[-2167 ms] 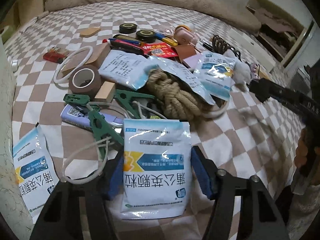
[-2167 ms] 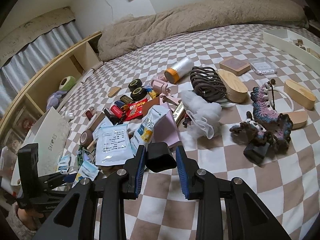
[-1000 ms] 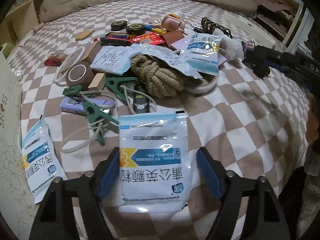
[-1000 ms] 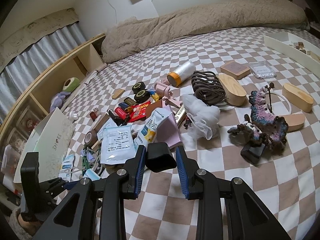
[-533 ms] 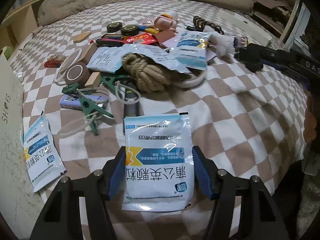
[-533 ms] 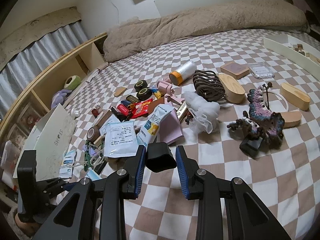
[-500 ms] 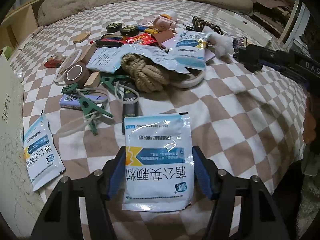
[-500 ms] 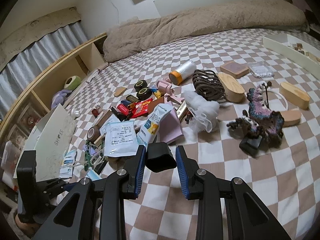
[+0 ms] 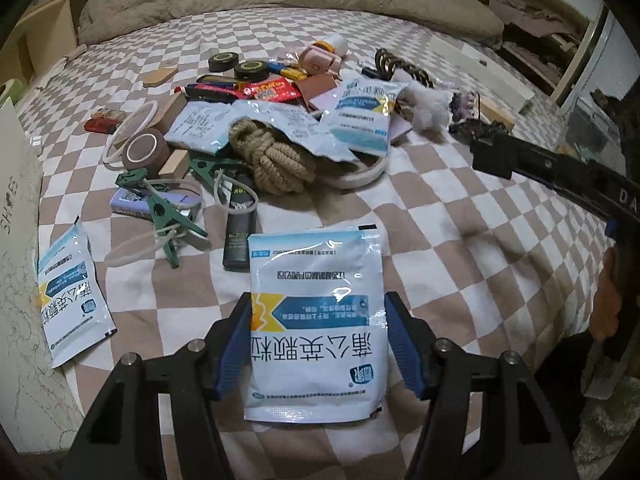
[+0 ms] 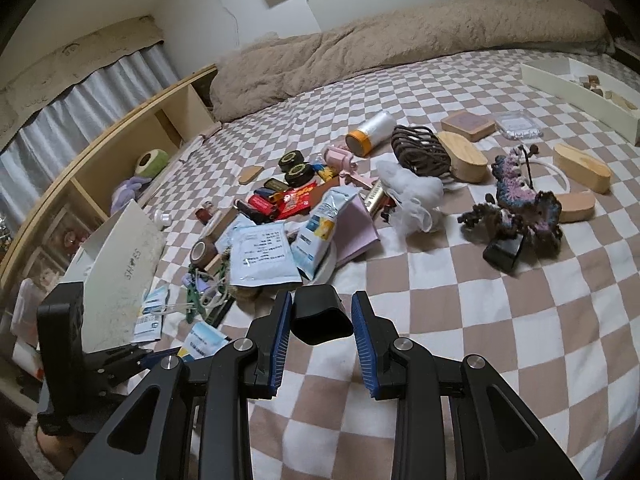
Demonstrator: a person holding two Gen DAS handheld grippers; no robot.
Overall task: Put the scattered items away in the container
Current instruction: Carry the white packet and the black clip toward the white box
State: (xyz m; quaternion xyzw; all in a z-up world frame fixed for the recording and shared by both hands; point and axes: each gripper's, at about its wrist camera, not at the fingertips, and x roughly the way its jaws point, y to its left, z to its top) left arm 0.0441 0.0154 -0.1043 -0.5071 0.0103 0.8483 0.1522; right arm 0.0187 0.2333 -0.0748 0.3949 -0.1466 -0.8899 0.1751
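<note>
My left gripper is shut on a white and blue medicine sachet and holds it above the checkered bed. My right gripper is shut on a small black block. A white shoe box stands at the bed's left edge; its wall shows at the left of the left wrist view. A second sachet lies beside the box. The pile of scattered items lies ahead: a rope coil, green clamps, brown tape roll, more sachets.
To the right in the right wrist view lie a white mesh puff, a brown hair claw, wooden blocks, a crocheted piece and a white tray. A beige duvet runs along the far side. Shelves stand left.
My left gripper has pulled back from the pile with the sachet in it; the pile looks farther away. My right gripper has risen slightly with the black block.
</note>
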